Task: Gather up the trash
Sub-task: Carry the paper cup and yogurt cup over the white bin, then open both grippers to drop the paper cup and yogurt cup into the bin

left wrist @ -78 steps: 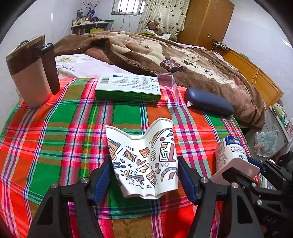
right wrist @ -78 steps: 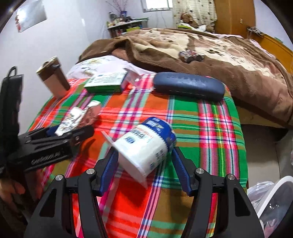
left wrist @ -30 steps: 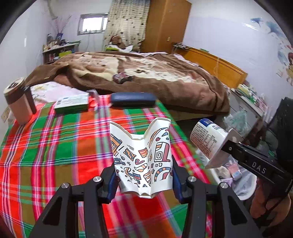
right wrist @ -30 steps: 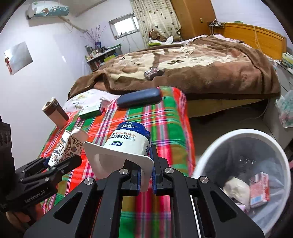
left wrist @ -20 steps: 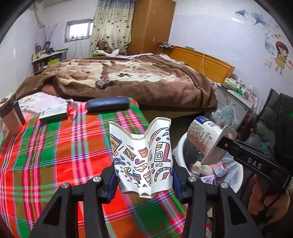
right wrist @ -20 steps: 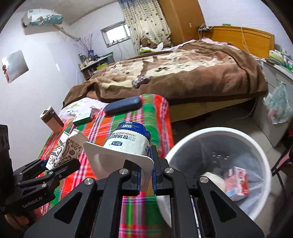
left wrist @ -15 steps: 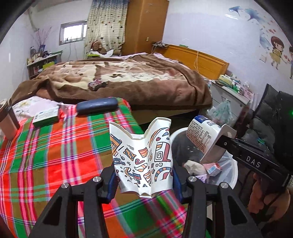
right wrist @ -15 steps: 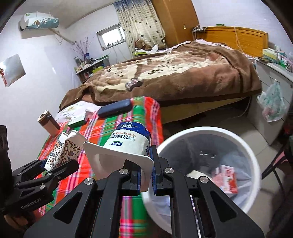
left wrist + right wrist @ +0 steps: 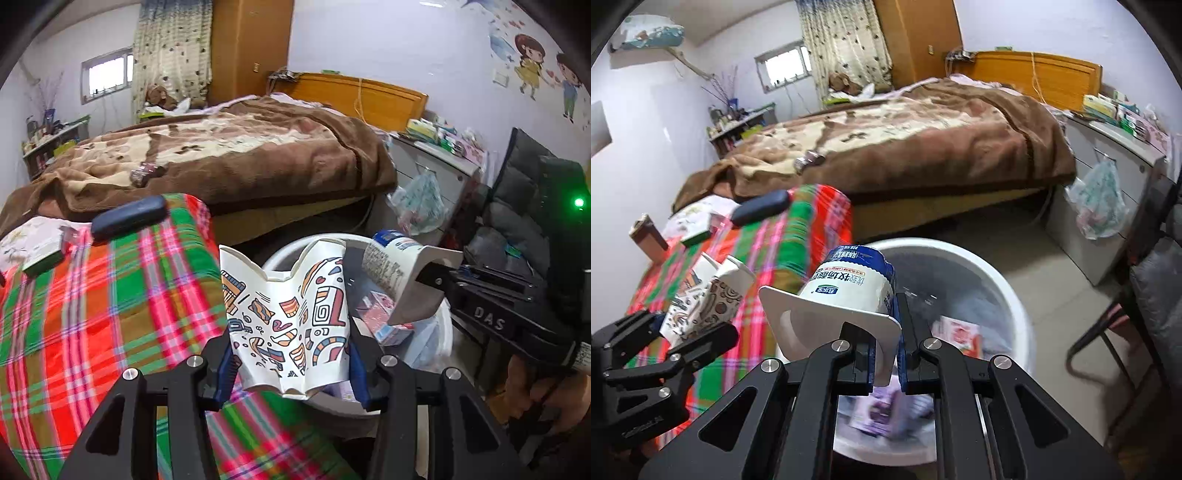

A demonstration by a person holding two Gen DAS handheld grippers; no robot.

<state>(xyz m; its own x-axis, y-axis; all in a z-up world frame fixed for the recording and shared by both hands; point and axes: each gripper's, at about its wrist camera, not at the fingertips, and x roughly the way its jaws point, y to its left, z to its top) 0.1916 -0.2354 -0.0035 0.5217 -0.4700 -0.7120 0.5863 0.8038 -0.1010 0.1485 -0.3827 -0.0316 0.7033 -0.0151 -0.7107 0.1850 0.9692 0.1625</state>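
Note:
My left gripper (image 9: 291, 365) is shut on a crushed paper cup (image 9: 288, 317) with coloured patterns, held at the table's right edge beside the white trash bin (image 9: 443, 332). My right gripper (image 9: 886, 354) is shut on the rim of a white and blue yogurt cup (image 9: 849, 291), held over the bin (image 9: 1008, 291). The yogurt cup (image 9: 395, 269) and right gripper also show in the left wrist view, above the bin. The paper cup (image 9: 705, 295) shows at the left of the right wrist view. The bin holds several pieces of trash, among them a pink carton (image 9: 960, 332).
The table has a red and green plaid cloth (image 9: 92, 306) with a dark blue case (image 9: 129, 219), a green box (image 9: 40, 254) and a brown mug (image 9: 646, 236). A bed with a brown blanket (image 9: 923, 140) lies behind. A grey cabinet (image 9: 1108, 177) and a chair (image 9: 1152, 280) stand right.
Both grippers have swung right from over the table toward the bin, each carrying its cup. The bin now lies directly under the yogurt cup.

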